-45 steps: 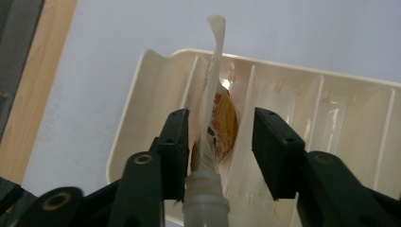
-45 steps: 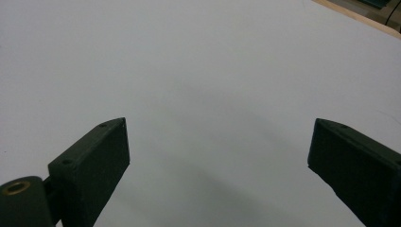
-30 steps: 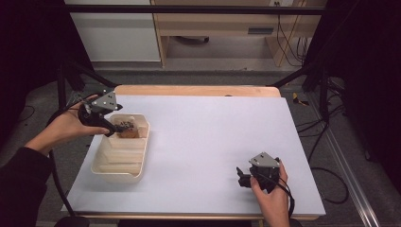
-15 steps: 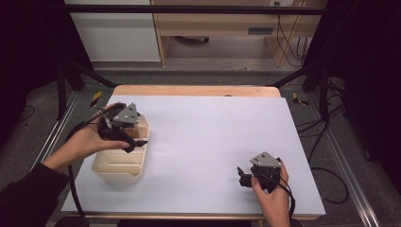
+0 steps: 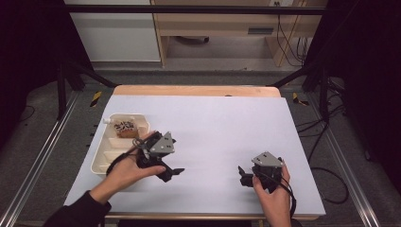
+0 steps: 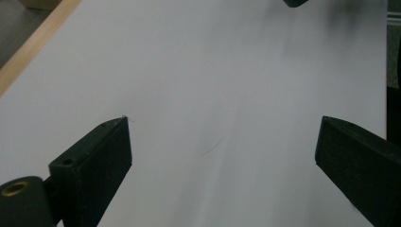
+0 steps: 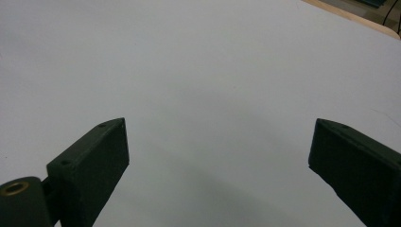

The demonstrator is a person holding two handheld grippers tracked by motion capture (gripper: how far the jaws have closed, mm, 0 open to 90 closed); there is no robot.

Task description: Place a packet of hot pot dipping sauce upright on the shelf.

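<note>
A cream tray (image 5: 97, 163) with several compartments lies at the table's left. In its far compartment sits a brown block topped with a black-and-white pattern (image 5: 126, 128). My left gripper (image 5: 171, 174) hovers low over the white tabletop just right of the tray, pointing right. Its jaws have just been opening, and in the left gripper view the left gripper (image 6: 222, 122) stands wide apart with only bare table between the jaws. My right gripper (image 5: 242, 176) rests near the front right, pointing left. In the right gripper view the right gripper (image 7: 220, 122) is open and holds nothing.
The white table surface (image 5: 213, 127) ends in a wooden strip (image 5: 194, 91) at the far edge. Metal rails (image 5: 38, 161) run along the floor on both sides. Cables (image 5: 326, 184) trail off the table's right side.
My left gripper has left the tray's far compartment and come forward, right and down to the tabletop beside the tray. The brown block stays in the tray. The right gripper has not moved.
</note>
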